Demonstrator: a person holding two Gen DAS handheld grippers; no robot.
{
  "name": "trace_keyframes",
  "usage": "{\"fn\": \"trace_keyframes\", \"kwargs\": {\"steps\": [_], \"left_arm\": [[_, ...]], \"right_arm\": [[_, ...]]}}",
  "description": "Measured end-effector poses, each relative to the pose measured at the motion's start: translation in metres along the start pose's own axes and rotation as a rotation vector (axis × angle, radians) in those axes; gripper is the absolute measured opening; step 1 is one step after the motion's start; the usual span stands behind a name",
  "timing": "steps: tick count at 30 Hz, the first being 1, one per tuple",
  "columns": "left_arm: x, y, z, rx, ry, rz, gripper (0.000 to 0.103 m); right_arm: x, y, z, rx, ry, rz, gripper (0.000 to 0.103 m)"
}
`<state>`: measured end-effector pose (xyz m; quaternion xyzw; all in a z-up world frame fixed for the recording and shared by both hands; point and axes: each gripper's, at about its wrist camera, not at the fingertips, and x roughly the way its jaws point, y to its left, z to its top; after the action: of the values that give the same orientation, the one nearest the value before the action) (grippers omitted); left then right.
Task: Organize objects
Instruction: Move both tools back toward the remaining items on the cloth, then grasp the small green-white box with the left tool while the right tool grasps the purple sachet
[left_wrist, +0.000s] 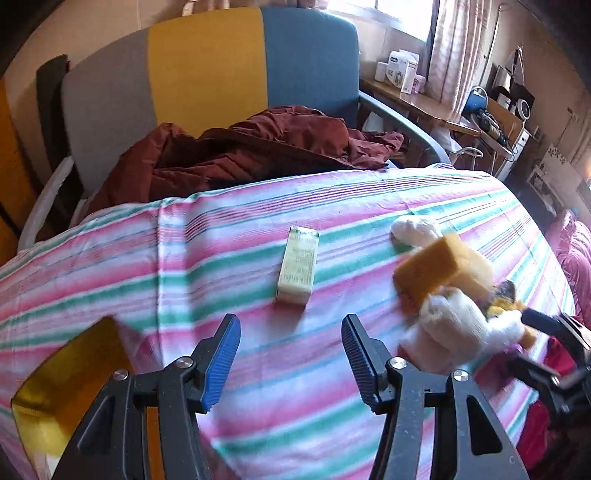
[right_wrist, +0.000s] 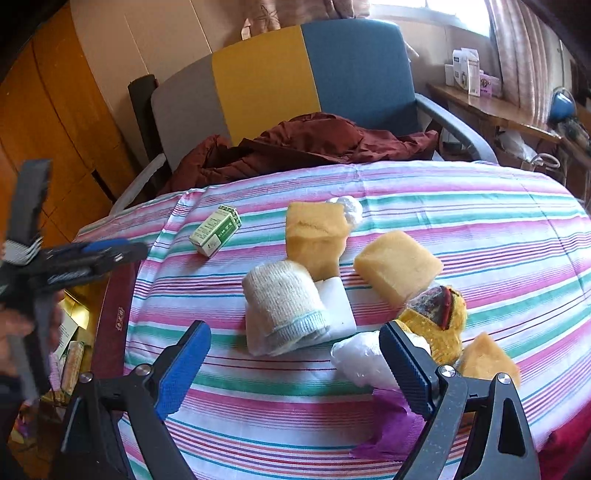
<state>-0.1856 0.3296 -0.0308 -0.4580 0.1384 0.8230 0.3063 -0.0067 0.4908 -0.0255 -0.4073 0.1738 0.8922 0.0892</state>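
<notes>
A small green-and-white box (left_wrist: 298, 266) lies on the striped sheet (left_wrist: 221, 229) just ahead of my open, empty left gripper (left_wrist: 291, 362); it also shows in the right wrist view (right_wrist: 215, 230). In that view a rolled white sock (right_wrist: 286, 306), yellow sponges (right_wrist: 397, 266) (right_wrist: 316, 238), a white block (right_wrist: 338, 308), a white plastic bundle (right_wrist: 360, 360) and a yellow knitted item (right_wrist: 441, 325) lie clustered ahead of my open, empty right gripper (right_wrist: 295, 369). The left gripper (right_wrist: 74, 258) shows at that view's left edge.
A gold-lined box (left_wrist: 70, 380) sits at the bed's left edge, with small boxes in it (right_wrist: 74, 360). A dark red jacket (left_wrist: 240, 147) lies on a grey, yellow and blue chair (left_wrist: 207, 66) behind the bed. A cluttered wooden desk (left_wrist: 424, 103) stands at the right.
</notes>
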Motion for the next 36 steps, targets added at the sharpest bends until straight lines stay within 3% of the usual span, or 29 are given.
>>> {"fn": "trace_keyframes", "kwargs": {"steps": [6, 13, 16, 19, 21, 29, 33, 36], "left_arm": [[0.040, -0.007, 0.023, 0.061, 0.008, 0.030, 0.058], [0.087, -0.013, 0.035, 0.066, 0.113, 0.023, 0.058], [0.099, -0.015, 0.037, 0.071, 0.114, 0.035, 0.058], [0.108, -0.015, 0.036, 0.083, 0.116, 0.094, 0.044], [0.107, -0.010, 0.035, 0.053, 0.099, 0.070, 0.030], [0.079, -0.005, 0.015, 0.005, 0.093, 0.044, 0.030], [0.057, -0.016, 0.003, 0.002, 0.062, 0.022, 0.030], [0.038, -0.024, -0.006, 0.001, 0.044, 0.003, 0.030]], "right_arm": [[0.000, -0.002, 0.000, 0.007, 0.002, 0.011, 0.093], [0.001, -0.001, 0.002, 0.001, 0.006, 0.013, 0.093], [0.000, -0.003, 0.003, -0.001, 0.000, 0.002, 0.093], [-0.005, -0.009, 0.006, 0.016, -0.014, -0.005, 0.093], [-0.011, -0.018, 0.009, 0.033, -0.032, -0.019, 0.093], [-0.051, -0.099, 0.017, 0.305, -0.153, -0.060, 0.093], [-0.049, -0.108, 0.017, 0.336, -0.118, -0.086, 0.093], [-0.042, -0.098, 0.018, 0.294, -0.069, -0.068, 0.086]]}}
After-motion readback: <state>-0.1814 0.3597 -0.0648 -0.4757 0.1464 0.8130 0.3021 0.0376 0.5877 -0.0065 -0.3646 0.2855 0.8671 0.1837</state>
